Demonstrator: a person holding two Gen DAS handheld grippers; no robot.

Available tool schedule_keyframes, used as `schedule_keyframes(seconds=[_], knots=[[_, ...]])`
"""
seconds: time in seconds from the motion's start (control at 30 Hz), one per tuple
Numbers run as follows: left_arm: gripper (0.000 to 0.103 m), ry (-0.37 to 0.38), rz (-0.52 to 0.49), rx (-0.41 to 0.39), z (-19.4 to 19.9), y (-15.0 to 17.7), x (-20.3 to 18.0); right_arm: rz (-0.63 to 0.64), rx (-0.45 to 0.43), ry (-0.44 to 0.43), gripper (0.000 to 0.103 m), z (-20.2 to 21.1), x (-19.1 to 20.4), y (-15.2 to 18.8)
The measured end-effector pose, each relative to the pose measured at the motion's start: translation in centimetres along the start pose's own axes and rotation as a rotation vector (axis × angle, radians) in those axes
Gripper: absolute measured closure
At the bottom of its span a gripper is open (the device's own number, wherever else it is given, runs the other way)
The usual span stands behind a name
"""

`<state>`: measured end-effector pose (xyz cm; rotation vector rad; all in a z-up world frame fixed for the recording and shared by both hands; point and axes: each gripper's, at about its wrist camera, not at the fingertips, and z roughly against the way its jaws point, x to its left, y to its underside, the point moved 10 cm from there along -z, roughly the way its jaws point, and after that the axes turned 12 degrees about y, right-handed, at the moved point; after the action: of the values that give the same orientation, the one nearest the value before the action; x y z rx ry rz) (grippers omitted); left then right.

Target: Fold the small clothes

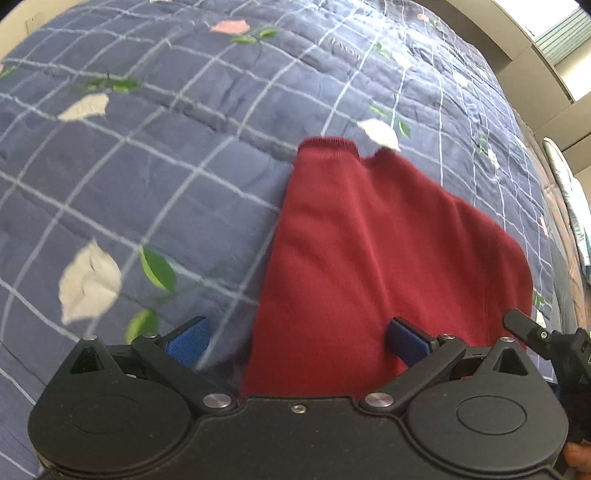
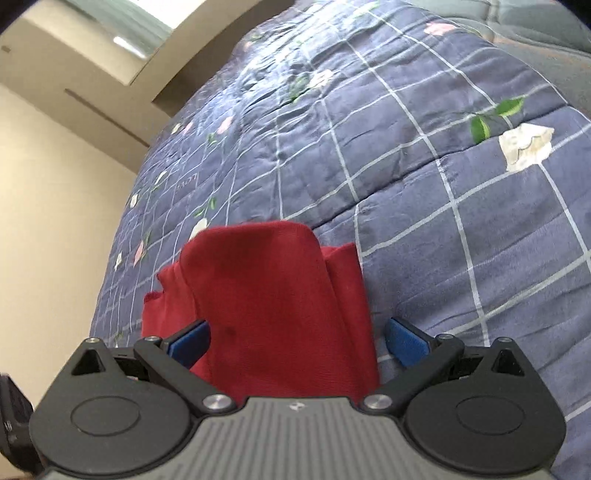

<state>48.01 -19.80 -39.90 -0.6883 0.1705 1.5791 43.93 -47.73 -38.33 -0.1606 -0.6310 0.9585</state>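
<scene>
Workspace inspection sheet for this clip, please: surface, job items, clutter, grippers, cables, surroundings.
Surface: blue checked quilt with a flower print, creased.
Job's things: one red garment, partly folded, lying on the quilt; a folded layer shows in the right wrist view.
Clutter: nothing seen.
Grippers: left gripper open over the garment's near edge; right gripper open, garment between its fingers, not clamped.
Cables: nothing seen.
Surroundings: cream wall; window, partly seen.

The left hand-held gripper (image 1: 298, 341), jaws wide apart, hovers over a red garment (image 1: 373, 258) on a quilt (image 1: 147, 166).
</scene>
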Motion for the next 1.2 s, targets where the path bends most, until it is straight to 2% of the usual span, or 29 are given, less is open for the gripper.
schedule_keyframes(seconds=[0.23, 0.5, 0.97, 1.2], knots=[[0.001, -0.026, -0.012, -0.001, -0.5, 0.5, -0.4, 0.034, -0.045, -0.015, 0.0, 0.1, 0.1, 0.4], [0.0, -0.046, -0.018, -0.002, -0.6, 0.6, -0.6, 0.133, -0.143, -0.016, 0.0, 0.6, 0.4, 1.7], [0.0, -0.041, -0.017, -0.015, -0.5, 0.8, -0.5, 0.122, -0.159, 0.018, 0.0, 0.6, 0.6, 1.8], [0.0, -0.057, -0.04, 0.005, -0.4, 0.4, -0.8, 0.115, -0.101, 0.064, 0.0, 0.3, 1.0, 1.2]])
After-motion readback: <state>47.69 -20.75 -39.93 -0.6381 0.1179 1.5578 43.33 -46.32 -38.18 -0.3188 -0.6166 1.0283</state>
